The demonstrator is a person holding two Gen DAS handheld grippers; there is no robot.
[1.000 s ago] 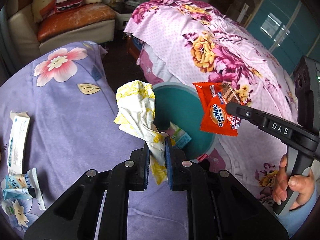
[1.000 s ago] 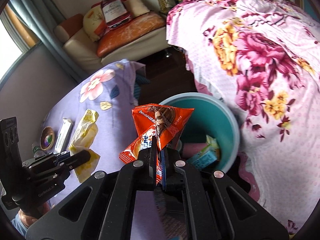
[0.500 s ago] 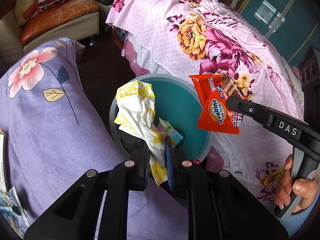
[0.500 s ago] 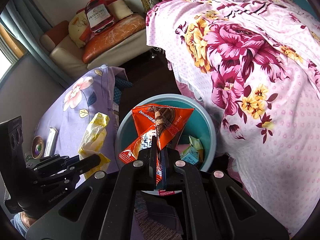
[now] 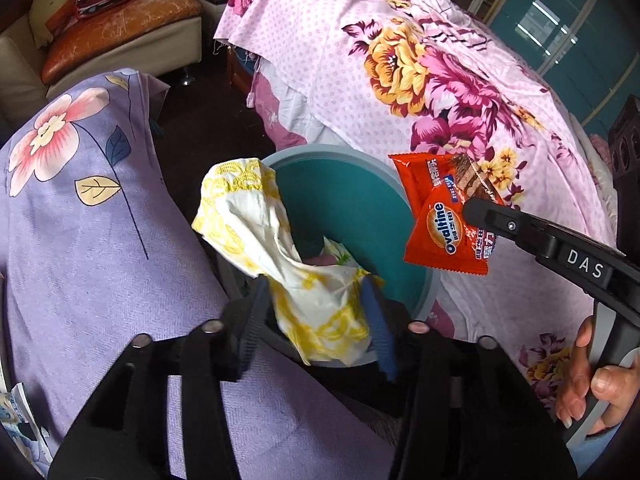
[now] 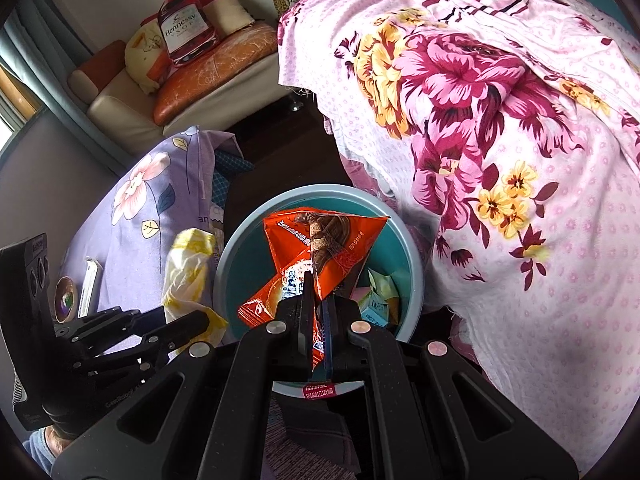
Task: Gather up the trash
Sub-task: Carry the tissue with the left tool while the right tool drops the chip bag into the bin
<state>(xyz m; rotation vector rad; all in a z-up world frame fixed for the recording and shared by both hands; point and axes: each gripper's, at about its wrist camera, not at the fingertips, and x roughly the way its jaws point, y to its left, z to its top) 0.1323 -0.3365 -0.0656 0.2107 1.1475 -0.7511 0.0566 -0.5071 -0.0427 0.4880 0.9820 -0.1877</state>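
A teal bin (image 5: 320,151) stands on the floor between two cloth-covered surfaces. A crumpled yellow-and-white wrapper (image 5: 248,208) hangs over the bin's near rim, between the fingers of my left gripper (image 5: 314,286). That gripper's jaws are opening and the pads stand apart from the paper. My right gripper (image 6: 318,294) is shut on an orange Ovaltine wrapper (image 6: 304,240) and holds it above the bin's (image 6: 320,193) mouth. In the left wrist view the orange wrapper (image 5: 444,216) hangs over the bin's right rim. The right wrist view shows the yellow-and-white wrapper (image 6: 186,268) left of the bin.
Small cartons (image 6: 380,296) lie inside the bin. A purple flowered cloth (image 5: 80,220) covers the surface on the left, with a white box (image 6: 88,288) on it. A pink flowered bedspread (image 5: 400,60) rises on the right. A sofa (image 5: 120,32) stands behind. A hand (image 5: 592,380) grips the right handle.
Both grippers have come forward and down over the bin. The left jaws, shut on the yellow-and-white wrapper before, have spread apart. The right gripper still pinches the orange wrapper.
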